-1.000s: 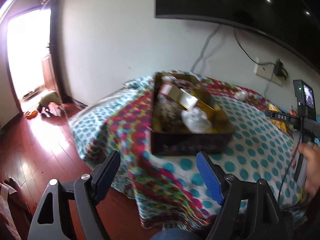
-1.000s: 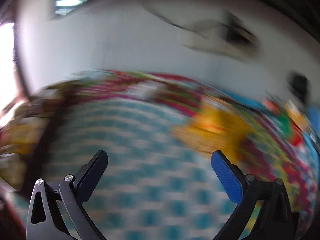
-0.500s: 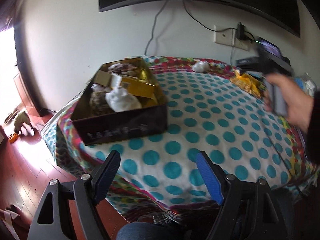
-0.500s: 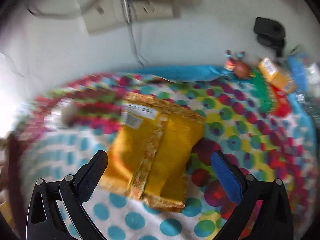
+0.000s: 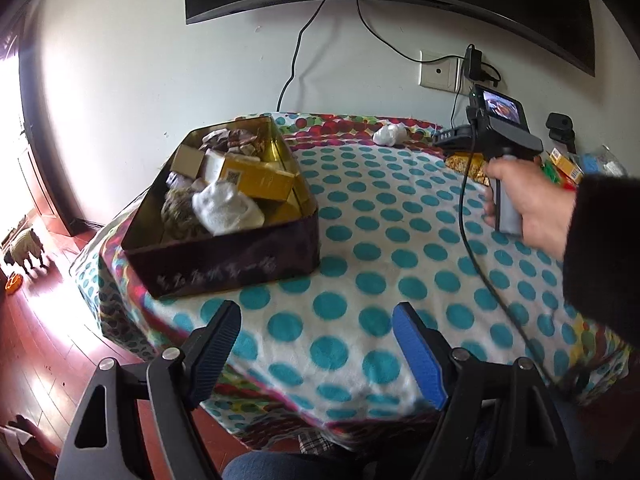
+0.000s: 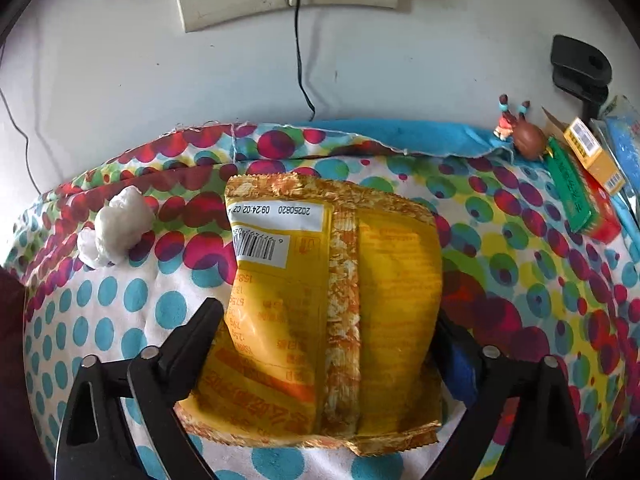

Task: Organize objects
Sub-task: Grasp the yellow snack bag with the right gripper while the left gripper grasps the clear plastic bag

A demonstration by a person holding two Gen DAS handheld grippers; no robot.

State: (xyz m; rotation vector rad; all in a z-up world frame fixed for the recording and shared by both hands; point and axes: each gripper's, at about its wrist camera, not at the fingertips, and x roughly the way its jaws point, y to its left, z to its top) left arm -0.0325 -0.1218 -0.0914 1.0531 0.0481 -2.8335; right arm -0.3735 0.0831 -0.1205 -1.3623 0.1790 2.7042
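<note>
A yellow snack bag lies on the polka-dot tablecloth near the wall. My right gripper is open, one finger on each side of the bag, close to its edges. In the left wrist view the bag shows partly behind the right gripper's handle. A dark tin box full of packets and a white cloth sits at the table's left. My left gripper is open and empty above the table's near edge.
A crumpled white tissue lies left of the bag. Small boxes and a figurine sit at the far right. Wall sockets and cables are behind. A dog stands on the floor at left.
My right gripper has moved forward and down so its fingers now flank the yellow bag. My left gripper has shifted slightly closer to the table.
</note>
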